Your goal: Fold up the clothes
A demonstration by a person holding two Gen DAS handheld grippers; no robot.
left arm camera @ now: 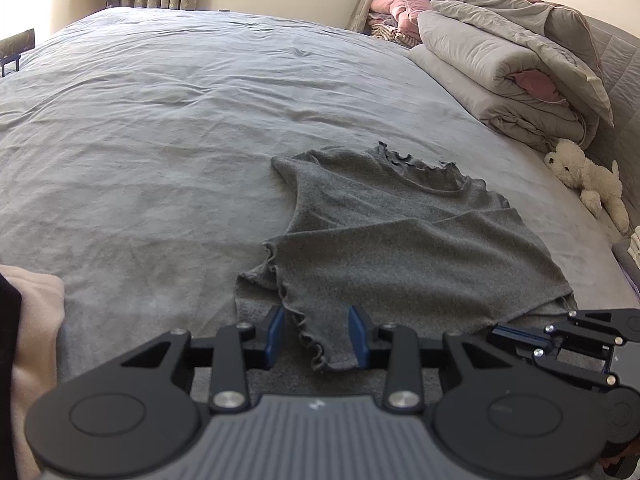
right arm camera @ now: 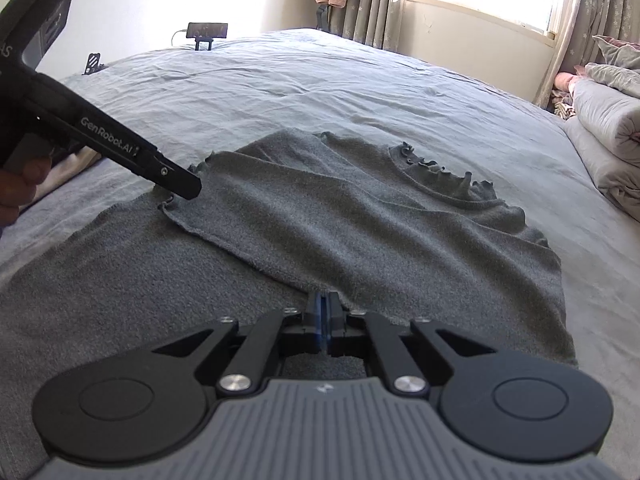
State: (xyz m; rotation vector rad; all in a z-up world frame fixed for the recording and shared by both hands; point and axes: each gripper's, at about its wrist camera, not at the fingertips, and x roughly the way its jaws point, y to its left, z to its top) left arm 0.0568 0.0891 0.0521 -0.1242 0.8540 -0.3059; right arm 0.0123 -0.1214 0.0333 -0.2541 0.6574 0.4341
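A grey knit top with a frilled neckline lies on the bed, one side folded over across its body. My left gripper is open, its blue pads either side of the frilled sleeve edge near the top's near left corner. In the right wrist view the top fills the middle, and my right gripper is shut on the edge of the folded-over layer. The left gripper shows there from the side at the frilled corner. The right gripper appears at the lower right of the left wrist view.
A grey bedsheet covers the bed. Folded grey duvets and pillows are stacked at the far right, with a white plush toy beside them. A pale pink cloth lies at the left edge. A phone on a stand sits beyond the bed.
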